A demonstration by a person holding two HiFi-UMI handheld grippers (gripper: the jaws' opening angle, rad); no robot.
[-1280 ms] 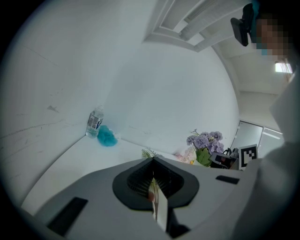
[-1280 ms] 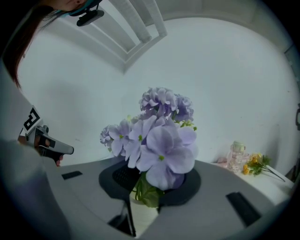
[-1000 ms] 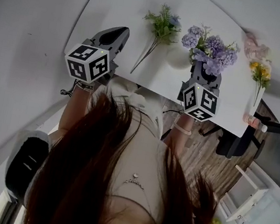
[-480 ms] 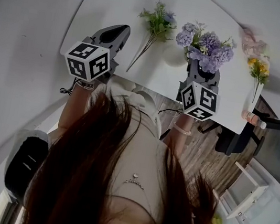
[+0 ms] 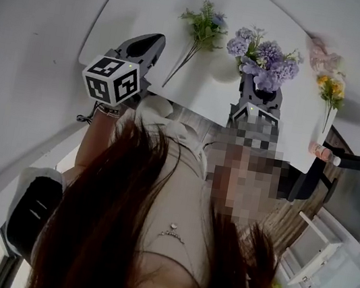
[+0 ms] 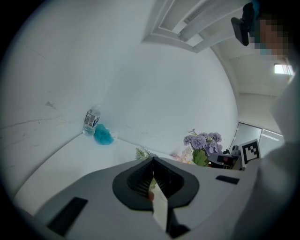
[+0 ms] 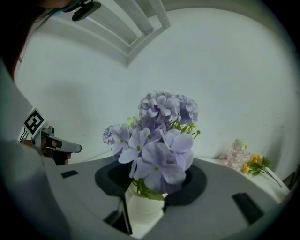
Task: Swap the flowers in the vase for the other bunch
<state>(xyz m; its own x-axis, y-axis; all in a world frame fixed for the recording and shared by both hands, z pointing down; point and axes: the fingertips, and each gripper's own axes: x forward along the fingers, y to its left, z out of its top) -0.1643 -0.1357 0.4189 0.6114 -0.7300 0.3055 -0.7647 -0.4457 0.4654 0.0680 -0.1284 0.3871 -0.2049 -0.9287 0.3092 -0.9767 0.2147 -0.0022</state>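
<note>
A bunch of purple flowers (image 7: 159, 140) stands in a white vase (image 7: 140, 208) on the white table (image 5: 148, 5). My right gripper (image 7: 150, 187) is at the vase. Its jaws have just been opening and stand open, with the vase between them. In the head view this right gripper (image 5: 261, 85) sits just under the purple flowers (image 5: 263, 55). The other bunch (image 5: 203, 27), green with a small purple bloom, lies flat on the table left of the vase. My left gripper (image 5: 153, 41) hovers at the table's near left edge, shut and holding nothing. It is also shut in its own view, the left gripper (image 6: 152, 164).
A yellow bunch (image 5: 332, 90) and a pale pink item (image 5: 321, 54) lie at the table's right end, beside a small pink bottle (image 5: 322, 151). A water bottle (image 6: 91, 121) and a teal object (image 6: 103, 135) sit at the far corner. A black chair (image 5: 303, 184) stands at the right.
The whole head view has shifted slightly up and left. Both grippers, the vase and the lying bunch keep their places relative to the table.
</note>
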